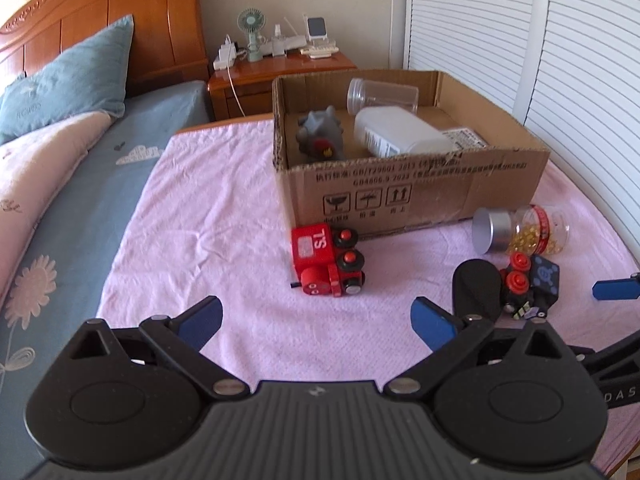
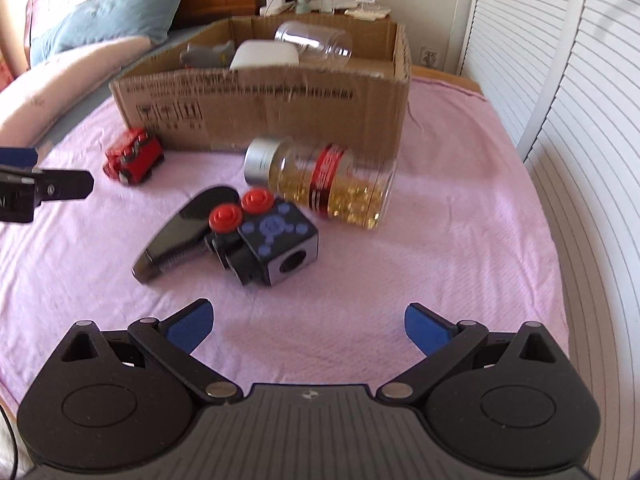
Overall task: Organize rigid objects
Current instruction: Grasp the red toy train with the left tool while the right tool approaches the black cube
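Both pairs of fingers are spread wide and hold nothing: the left gripper [image 1: 316,322] faces the red train [image 1: 326,262], the right gripper [image 2: 306,326] the black toy [image 2: 266,240]. Both toys lie on the pink cloth [image 1: 224,216], outside the box [image 2: 264,116]. The train looks stiff and light, so I'd pinch its flat sides (the wheels would roll). The pill jar [image 2: 320,178] lies just behind the black toy; smooth and round, it may slip, and its middle seems the best grip. A dark curved piece [image 2: 180,236] touches the black toy; what it is I cannot tell. The box wall hides part of its contents, and the right view is blurred
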### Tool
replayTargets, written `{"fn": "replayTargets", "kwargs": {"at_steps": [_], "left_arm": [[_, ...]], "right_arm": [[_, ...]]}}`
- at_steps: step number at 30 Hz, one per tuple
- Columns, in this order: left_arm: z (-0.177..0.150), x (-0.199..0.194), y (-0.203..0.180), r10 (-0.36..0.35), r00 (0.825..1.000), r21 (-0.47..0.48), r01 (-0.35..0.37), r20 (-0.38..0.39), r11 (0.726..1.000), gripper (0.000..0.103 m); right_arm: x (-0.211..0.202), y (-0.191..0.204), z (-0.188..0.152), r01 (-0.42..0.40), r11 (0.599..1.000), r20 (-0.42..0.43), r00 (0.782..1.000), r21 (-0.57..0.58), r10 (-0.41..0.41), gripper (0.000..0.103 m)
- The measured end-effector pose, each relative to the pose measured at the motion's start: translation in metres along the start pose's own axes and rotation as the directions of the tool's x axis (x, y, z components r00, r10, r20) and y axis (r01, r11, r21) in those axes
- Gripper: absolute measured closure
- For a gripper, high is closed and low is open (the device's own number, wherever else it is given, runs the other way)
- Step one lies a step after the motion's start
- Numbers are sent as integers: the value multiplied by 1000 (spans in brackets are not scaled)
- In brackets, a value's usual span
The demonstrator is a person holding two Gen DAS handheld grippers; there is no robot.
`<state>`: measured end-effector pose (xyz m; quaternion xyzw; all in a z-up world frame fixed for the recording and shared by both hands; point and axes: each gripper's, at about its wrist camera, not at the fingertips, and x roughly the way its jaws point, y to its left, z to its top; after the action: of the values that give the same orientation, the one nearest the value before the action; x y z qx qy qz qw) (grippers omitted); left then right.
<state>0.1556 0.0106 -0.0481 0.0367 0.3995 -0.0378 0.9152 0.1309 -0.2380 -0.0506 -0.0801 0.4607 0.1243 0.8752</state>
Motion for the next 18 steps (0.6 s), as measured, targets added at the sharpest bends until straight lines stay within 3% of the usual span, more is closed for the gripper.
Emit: {"fn": "replayTargets", "kwargs": {"at_steps": [11, 18], "left_arm": [[-4, 46, 9, -23, 996, -106, 14, -84, 994, 2], [-3, 53, 4, 38, 998, -130, -45, -56, 990, 0]], "right_arm": [[0, -2, -7, -21, 1000, 57, 998, -20, 22, 0], [0, -2, -9, -26, 999, 79, 997, -28, 28, 0]]}}
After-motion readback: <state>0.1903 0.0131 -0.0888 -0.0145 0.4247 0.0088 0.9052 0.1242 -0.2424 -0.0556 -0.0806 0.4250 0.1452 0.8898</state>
